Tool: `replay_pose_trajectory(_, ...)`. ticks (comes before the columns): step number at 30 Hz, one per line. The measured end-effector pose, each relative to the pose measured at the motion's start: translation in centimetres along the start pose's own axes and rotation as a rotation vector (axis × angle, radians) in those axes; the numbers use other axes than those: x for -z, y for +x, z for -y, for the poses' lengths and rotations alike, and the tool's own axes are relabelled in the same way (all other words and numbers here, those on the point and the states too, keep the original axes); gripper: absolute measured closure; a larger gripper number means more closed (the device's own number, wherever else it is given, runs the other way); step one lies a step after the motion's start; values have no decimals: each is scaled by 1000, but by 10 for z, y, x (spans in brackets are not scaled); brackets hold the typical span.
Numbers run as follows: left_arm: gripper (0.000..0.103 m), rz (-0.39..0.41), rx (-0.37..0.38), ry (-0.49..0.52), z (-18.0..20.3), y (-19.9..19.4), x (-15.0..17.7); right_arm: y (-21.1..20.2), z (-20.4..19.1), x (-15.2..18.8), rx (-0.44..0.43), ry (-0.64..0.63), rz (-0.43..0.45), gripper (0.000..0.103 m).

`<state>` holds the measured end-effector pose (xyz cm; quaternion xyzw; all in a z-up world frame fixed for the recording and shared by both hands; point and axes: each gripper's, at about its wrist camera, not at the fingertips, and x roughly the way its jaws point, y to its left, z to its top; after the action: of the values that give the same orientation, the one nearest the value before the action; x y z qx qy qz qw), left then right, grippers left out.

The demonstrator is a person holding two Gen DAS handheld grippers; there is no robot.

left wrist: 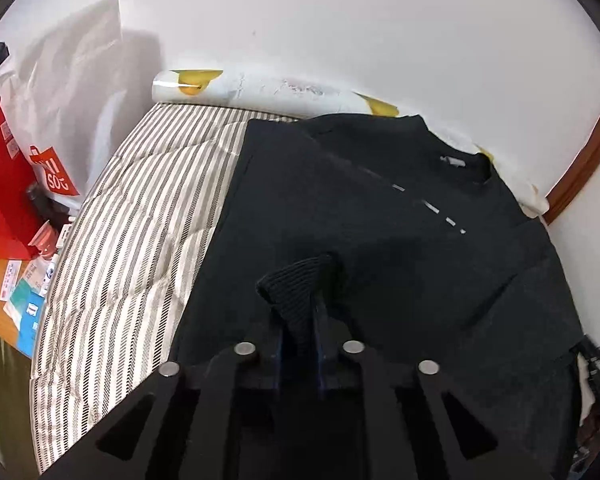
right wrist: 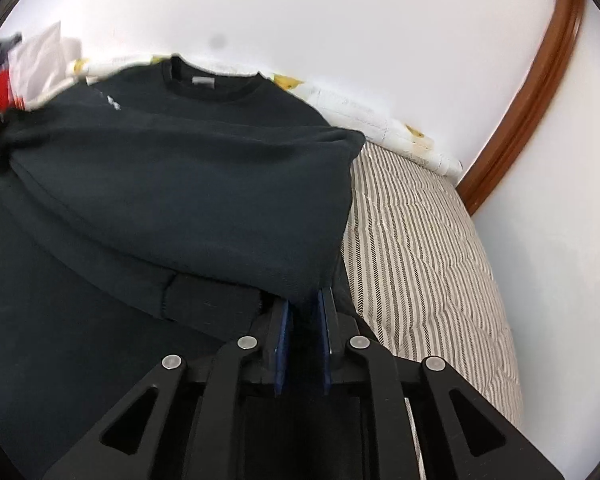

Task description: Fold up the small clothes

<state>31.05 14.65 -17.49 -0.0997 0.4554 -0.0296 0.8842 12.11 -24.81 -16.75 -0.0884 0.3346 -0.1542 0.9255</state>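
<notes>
The left tool point(left wrist: 300, 312) is clamped on the ribbed cuff point(left wrist: 296, 280) of a black sweatshirt point(left wrist: 380, 208), the knit bunched up between its blue pads point(left wrist: 319, 344). The right tool point(right wrist: 305, 312) is pinched on the sweatshirt's folded side edge point(right wrist: 300, 280), the cloth running down between its two pads.

Judging by this, the step in hand is a sleeve and side fold: both tools have their grip and the cloth has barely come off the bed. The next move calls for carrying the cuff and the edge inward across the body together, keeping the cloth taut enough that the fold line stays straight (a slack sleeve would likely bunch).

In the left wrist view the sweatshirt spreads from the tool toward 12 and 2 o'clock, its collar point(left wrist: 466, 168) at about 1 o'clock. It lies on a striped mattress point(left wrist: 132, 220), which shows bare toward 9 and 10 o'clock. Beyond the collar, against the white wall point(left wrist: 340, 20), runs a rolled patterned sheet point(left wrist: 260, 88). At 9 o'clock stand a red bag point(left wrist: 4, 200) and a white paper bag point(left wrist: 72, 80).

Counted: two tools, one sweatshirt, one cuff in grip (a second cuff point(right wrist: 212, 296) lies flat at 9 o'clock of the right tool), one mattress, one roll, two bags.
</notes>
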Motion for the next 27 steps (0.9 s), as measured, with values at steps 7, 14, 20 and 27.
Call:
replay_pose_trajectory(7, 77, 0, -36, 23, -1, -13, 9, -12, 19, -21, -110, 166, 81, 52)
replay_pose_trajectory(14, 77, 8, -56, 57, 4, -30, 25, 38, 23, -2, 8, 266, -79, 56)
replay_pose_trajectory(20, 77, 53, -45, 76, 14, -59, 41, -2, 33, 16, 9, 326, -77, 52)
replay_pose_trajectory(27, 77, 109, -64, 106, 30, -102, 69, -49, 51, 51, -24, 395, -68, 50)
